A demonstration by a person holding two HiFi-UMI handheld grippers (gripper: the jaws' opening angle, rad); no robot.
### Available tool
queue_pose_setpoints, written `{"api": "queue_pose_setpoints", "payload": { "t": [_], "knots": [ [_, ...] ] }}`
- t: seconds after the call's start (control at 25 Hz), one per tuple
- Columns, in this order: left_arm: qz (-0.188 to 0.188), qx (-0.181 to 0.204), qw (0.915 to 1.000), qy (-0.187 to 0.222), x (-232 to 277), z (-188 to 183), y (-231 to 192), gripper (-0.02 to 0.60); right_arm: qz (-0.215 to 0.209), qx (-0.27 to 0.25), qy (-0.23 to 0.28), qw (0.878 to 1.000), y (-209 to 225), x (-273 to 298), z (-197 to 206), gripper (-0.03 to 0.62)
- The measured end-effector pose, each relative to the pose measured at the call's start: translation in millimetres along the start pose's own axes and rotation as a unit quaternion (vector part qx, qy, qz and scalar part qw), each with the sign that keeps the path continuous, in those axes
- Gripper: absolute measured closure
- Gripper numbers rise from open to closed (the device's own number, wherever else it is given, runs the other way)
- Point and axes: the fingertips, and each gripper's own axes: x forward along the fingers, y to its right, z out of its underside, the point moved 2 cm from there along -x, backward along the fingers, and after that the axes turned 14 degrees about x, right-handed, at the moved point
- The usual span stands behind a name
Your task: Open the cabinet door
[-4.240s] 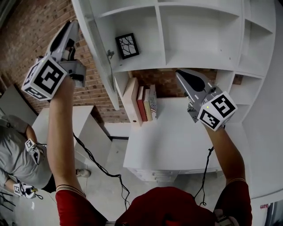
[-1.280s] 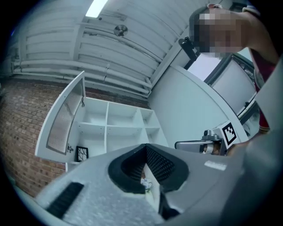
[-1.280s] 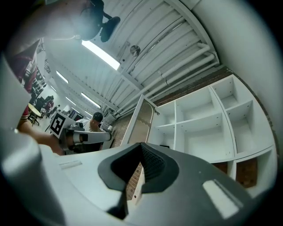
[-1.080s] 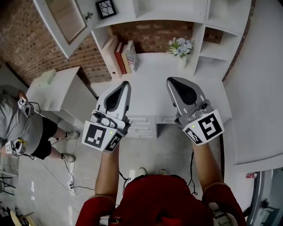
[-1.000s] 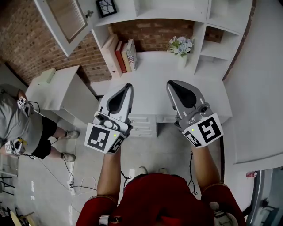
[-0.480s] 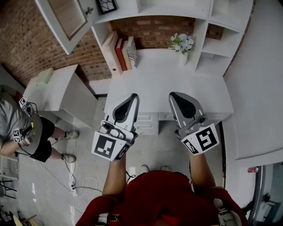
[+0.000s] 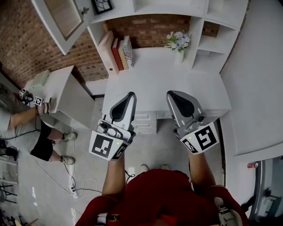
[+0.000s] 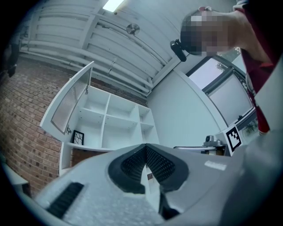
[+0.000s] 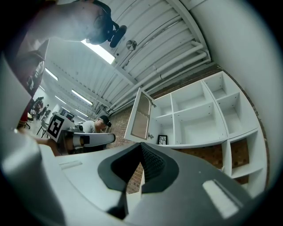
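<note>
Both units had dropped since a few sec earlier, from up by the shelves to low in front of the person's chest. In the head view the left hand-held gripper (image 7: 128, 98) and right hand-held gripper (image 7: 174, 96) sat side by side, apart, over the near edge of the white surface (image 7: 163, 75), tips pointing toward the shelf unit (image 7: 199, 26). Left jaws were pressed together w/ nothing between them (image 8: 145, 149); right jaws likewise met at the tips, empty (image 9: 140, 148). The cabinet door (image 7: 62, 20) stood swung wide open at upper left, well apart from both grippers, its mesh panel facing out against the brick wall (image 7: 26, 44); same open door showed in the left gripper view (image 8: 70, 103) and right gripper view (image 9: 141, 114). A framed picture (image 7: 101, 5) sat in the compartment just beside the door. Books (image 7: 117, 52) leaned at the back left of the surface, flowers (image 7: 177, 40) at the back right. A second person (image 7: 26, 128) was at far left, beside a low white side cabinet (image 7: 59, 95).
</note>
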Motion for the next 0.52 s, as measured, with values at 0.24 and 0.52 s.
{"api": "queue_pose_setpoints", "payload": {
  "t": [0.24, 0.52],
  "knots": [
    [0.003, 0.003, 1.0, 0.008, -3.7, -6.3, 0.7, 0.577, -0.001, 0.001, 0.002, 1.0, -6.1, -1.0, -2.1, 0.582],
    [0.009, 0.004, 0.9999, 0.004, -5.6, 1.2, -6.4, 0.577, 0.001, 0.004, 0.003, 1.0, -5.4, 3.6, -1.2, 0.582]
  ]
}}
